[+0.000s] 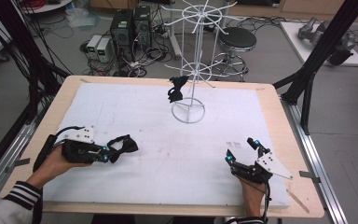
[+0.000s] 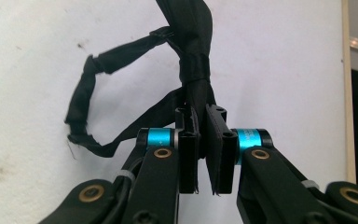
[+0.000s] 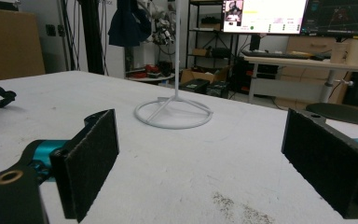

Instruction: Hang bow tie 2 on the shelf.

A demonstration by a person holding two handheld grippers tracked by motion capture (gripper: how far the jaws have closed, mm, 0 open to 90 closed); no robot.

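A black bow tie with a thin strap lies on the white mat at the front left, and my left gripper is shut on it. In the left gripper view the pads pinch the tie's knot, and the strap loops off to the left over the mat. A second black bow tie hangs on the white wire rack at the back middle. My right gripper rests at the front right, open with nothing between its pads. The rack's ring base stands ahead of it.
The white mat covers most of the wooden table. Black frame posts rise at the table's back corners. On the floor beyond stand computer cases, a tangle of cables and a black stool.
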